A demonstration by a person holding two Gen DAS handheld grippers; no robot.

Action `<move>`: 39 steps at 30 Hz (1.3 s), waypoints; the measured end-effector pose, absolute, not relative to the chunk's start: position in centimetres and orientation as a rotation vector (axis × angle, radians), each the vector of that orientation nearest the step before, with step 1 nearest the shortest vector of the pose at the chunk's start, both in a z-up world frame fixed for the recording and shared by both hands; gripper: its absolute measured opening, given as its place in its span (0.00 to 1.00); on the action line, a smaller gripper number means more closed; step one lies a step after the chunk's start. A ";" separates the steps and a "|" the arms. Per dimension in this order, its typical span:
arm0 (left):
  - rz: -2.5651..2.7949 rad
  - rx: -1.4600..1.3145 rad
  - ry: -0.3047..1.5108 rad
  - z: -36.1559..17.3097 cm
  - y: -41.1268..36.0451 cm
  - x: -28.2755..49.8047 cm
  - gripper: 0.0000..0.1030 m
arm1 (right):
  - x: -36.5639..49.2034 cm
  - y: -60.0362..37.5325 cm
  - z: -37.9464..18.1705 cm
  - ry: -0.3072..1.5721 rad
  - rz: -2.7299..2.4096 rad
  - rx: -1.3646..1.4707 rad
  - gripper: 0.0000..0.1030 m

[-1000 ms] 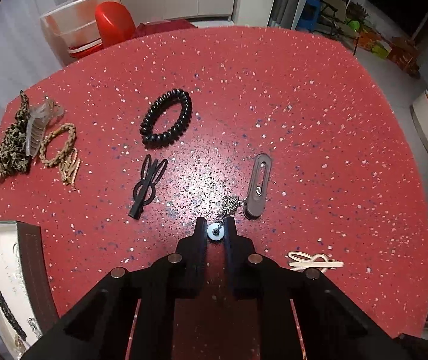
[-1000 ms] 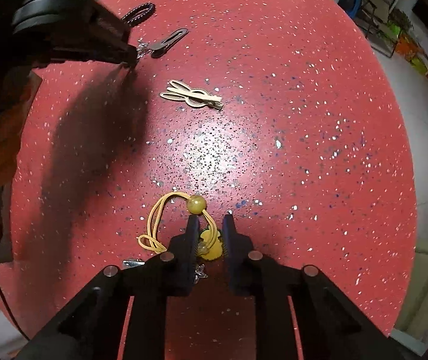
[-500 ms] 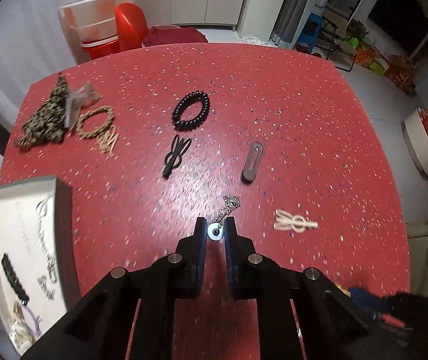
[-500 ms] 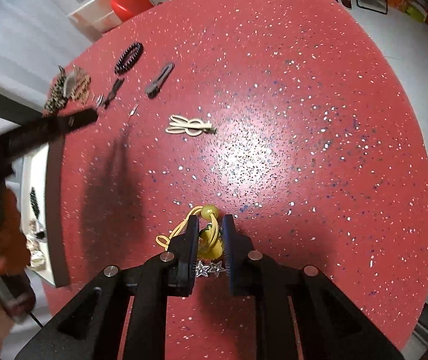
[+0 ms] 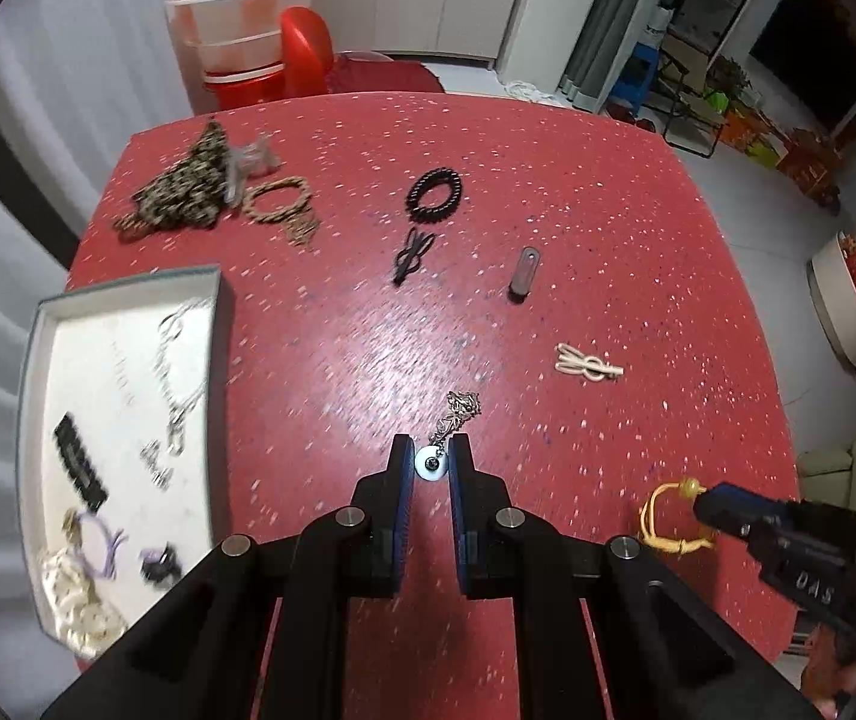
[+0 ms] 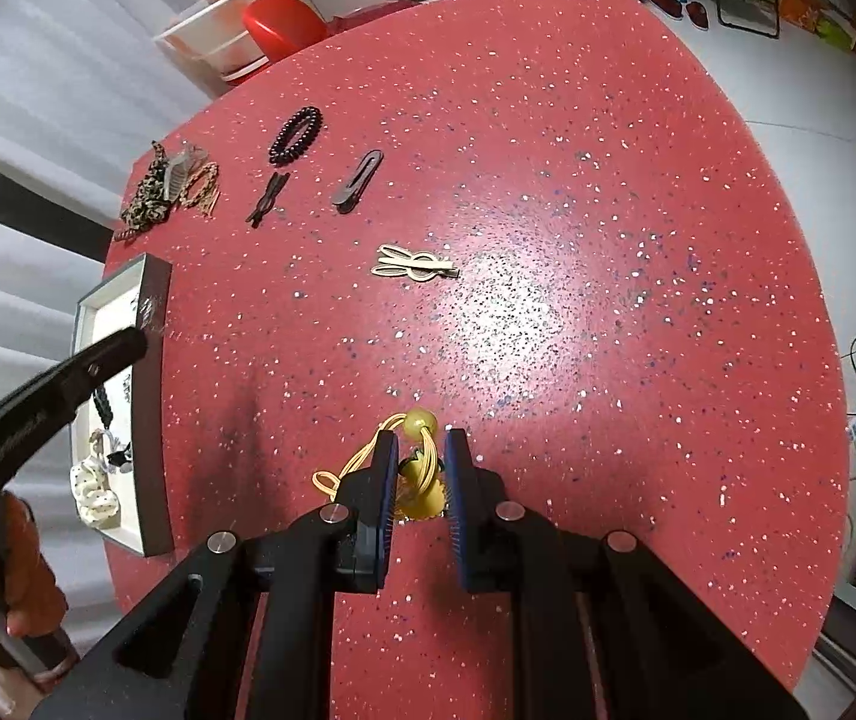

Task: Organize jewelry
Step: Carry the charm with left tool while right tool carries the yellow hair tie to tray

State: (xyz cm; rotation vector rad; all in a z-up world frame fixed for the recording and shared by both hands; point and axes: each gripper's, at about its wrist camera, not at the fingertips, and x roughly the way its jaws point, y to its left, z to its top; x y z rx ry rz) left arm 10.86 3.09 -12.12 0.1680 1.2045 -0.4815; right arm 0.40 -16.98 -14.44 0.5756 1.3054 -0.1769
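Two black two-finger grippers over a red speckled table [image 5: 638,228]. Left gripper [image 5: 431,461]: fingers pinched on the small round pendant [image 5: 431,464] of a fine metal chain necklace [image 5: 457,414], whose links hang in a loose clump above the tabletop. Right gripper [image 6: 421,461]: fingers clamped on a yellow elastic hair tie [image 6: 413,468] with a round bead and a yellow charm; its cord loops trail to the left. At the table's left edge, an open rectangular tray [image 5: 32,360] with a pale lining and dark walls holds chains and hair ties. Loose on the table: a black coiled hair tie [image 5: 434,196], a dark oblong clip [image 5: 524,273], a black rabbit-shaped clip [image 5: 411,255], a beige rabbit-shaped clip [image 5: 584,362], a braided tan band [image 5: 278,207] and a leopard-print scrunchie [image 5: 185,192].
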 end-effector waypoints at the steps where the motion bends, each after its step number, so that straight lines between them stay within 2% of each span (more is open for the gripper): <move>1: -0.475 0.160 1.207 -11.9 3.7 10.6 0.13 | 0.4 -16.9 -14.3 1.306 -0.177 0.574 0.17; 21: -0.425 0.109 1.189 -8.4 11.1 7.0 0.13 | 0.2 -13.2 -9.7 1.288 -0.144 0.523 0.17; 39: -0.275 -0.011 1.152 -7.2 20.2 7.1 0.13 | 4.3 -5.5 -7.2 1.278 0.012 0.431 0.17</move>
